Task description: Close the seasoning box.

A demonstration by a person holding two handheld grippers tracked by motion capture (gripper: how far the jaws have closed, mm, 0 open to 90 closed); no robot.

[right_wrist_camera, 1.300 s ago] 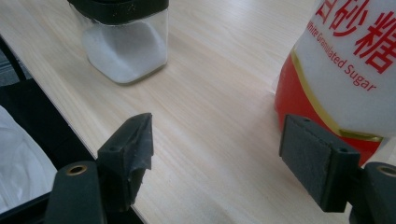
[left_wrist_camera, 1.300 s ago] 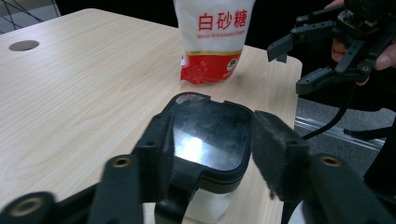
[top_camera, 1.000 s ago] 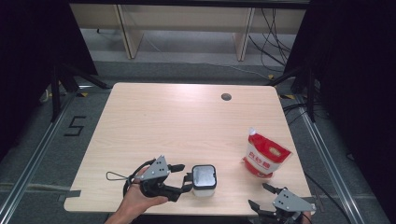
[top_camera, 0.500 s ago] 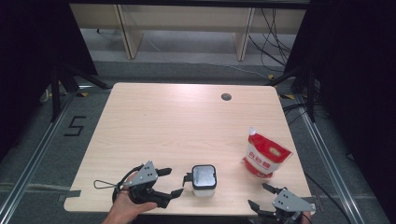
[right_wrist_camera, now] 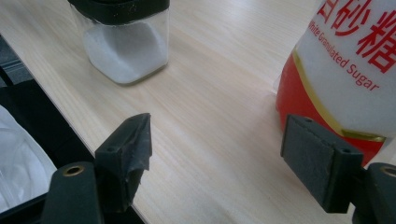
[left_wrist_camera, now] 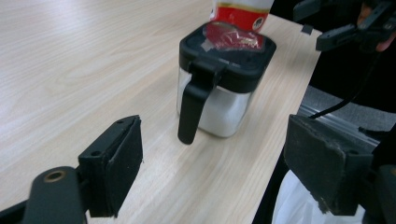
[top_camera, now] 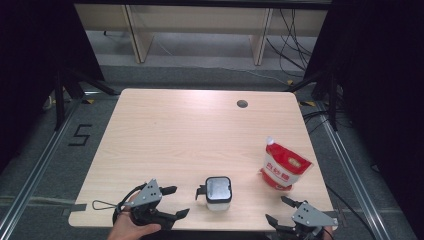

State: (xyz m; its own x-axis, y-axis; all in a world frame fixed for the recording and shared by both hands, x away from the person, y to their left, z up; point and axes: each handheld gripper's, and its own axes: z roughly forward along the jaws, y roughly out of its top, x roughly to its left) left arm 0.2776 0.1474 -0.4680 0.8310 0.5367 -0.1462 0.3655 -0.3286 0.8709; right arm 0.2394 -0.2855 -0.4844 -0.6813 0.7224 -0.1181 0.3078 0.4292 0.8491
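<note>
A clear square jar (top_camera: 218, 192) with a black lid and a side handle, part full of white powder, stands near the table's front edge. In the left gripper view the jar (left_wrist_camera: 219, 93) stands just ahead, its handle (left_wrist_camera: 192, 109) hanging toward me. My left gripper (top_camera: 176, 201) is open to the jar's left, apart from it; its jaws have just been opening and nothing is between them. A red and white sugar bag (top_camera: 284, 165) stands at the right. My right gripper (top_camera: 277, 209) is open at the front edge, below the bag (right_wrist_camera: 355, 70), with the jar (right_wrist_camera: 123, 46) off to its left.
The wooden table (top_camera: 190, 135) has a round cable hole (top_camera: 242, 104) at the back right. Its front edge runs right by both grippers. Dark floor and metal rails surround the table. The other hand's gripper (left_wrist_camera: 345, 28) is at the top right of the left gripper view.
My left gripper has drawn back leftward from the jar's handle and its jaws stand wider. The jar, the sugar bag and the right gripper have kept still.
</note>
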